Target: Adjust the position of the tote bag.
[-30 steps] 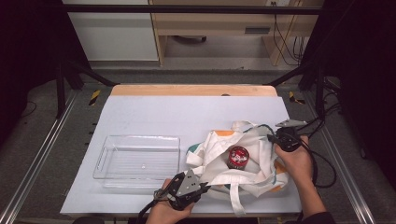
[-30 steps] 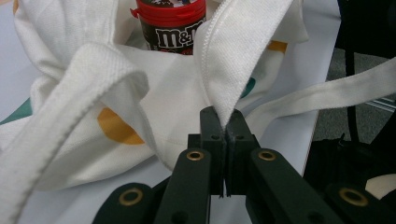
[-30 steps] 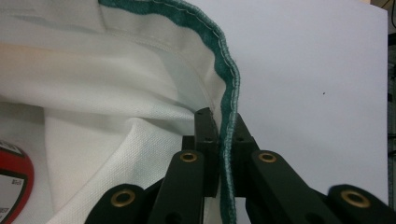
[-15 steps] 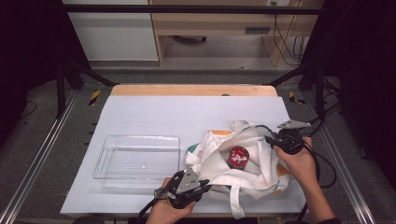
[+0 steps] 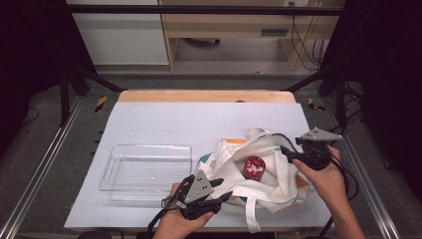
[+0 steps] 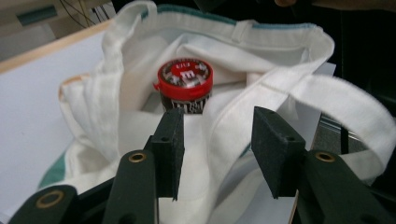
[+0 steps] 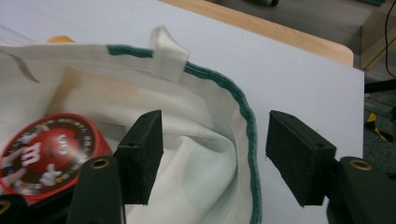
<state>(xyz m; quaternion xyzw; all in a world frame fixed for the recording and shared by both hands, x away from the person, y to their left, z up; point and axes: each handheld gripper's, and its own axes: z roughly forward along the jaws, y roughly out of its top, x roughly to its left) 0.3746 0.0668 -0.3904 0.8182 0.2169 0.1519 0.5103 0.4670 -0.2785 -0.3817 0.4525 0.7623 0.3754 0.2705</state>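
- The left gripper (image 6: 217, 154) has just been opening; its jaws stand apart over the white tote bag (image 5: 268, 174), pressing nothing.
- The right gripper (image 7: 215, 156) has just been opening too, with the bag's green-edged rim (image 7: 245, 116) loose between its jaws.
- A red-lidded candy can (image 5: 255, 166) sits inside the bag, beside a clear tray (image 5: 112, 167).

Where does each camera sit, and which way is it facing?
High view: above the person's side, looking forward and down at the table; both forearms and grippers show.
Left gripper view: rides the left gripper, facing the tote bag.
Right gripper view: rides the right gripper, facing the bag's green rim.
All share the red-lidded tub.
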